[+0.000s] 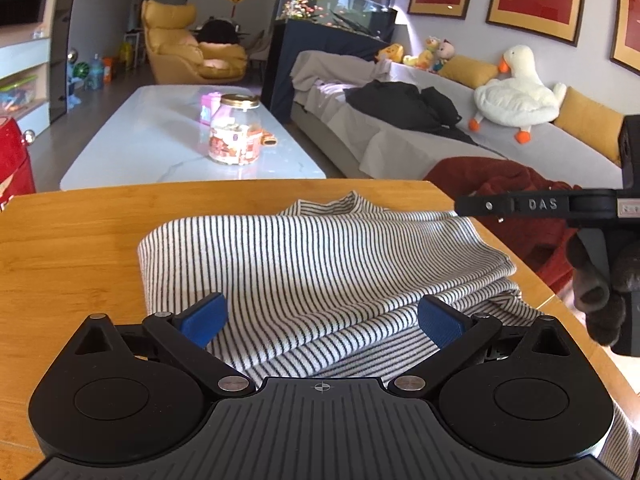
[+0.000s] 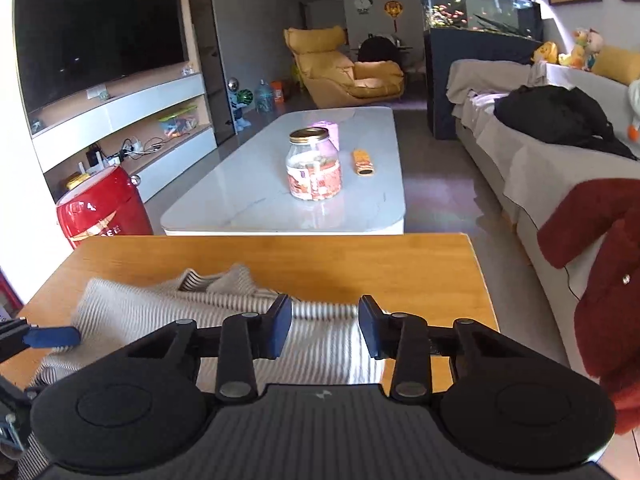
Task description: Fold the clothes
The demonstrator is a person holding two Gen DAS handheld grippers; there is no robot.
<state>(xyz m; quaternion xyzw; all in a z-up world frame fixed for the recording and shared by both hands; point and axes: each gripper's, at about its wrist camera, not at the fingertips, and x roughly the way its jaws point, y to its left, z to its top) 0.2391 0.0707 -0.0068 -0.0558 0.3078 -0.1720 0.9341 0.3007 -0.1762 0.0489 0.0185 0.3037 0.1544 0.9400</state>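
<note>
A black-and-white striped shirt (image 1: 320, 256) lies folded in layers on the wooden table (image 1: 80, 240), collar at the far side. My left gripper (image 1: 322, 322) hovers over its near edge, open wide, blue pads apart with nothing pinched. In the right wrist view the same shirt (image 2: 168, 312) is blurred below my right gripper (image 2: 325, 328). Its jaws stand partly apart above the cloth's right end, and no fabric is caught between the pads. One black finger (image 1: 520, 205) of the right gripper shows side-on over the shirt's right edge, held by a gloved hand (image 1: 600, 296). A left blue pad (image 2: 52, 338) shows at the left edge.
A dark red garment (image 2: 600, 264) hangs off the grey sofa (image 1: 560, 152) just right of the table. Beyond the far edge stands a white coffee table (image 2: 248, 200) with a glass jar (image 2: 314, 164). A red cooler (image 2: 100, 208) sits on the floor at left.
</note>
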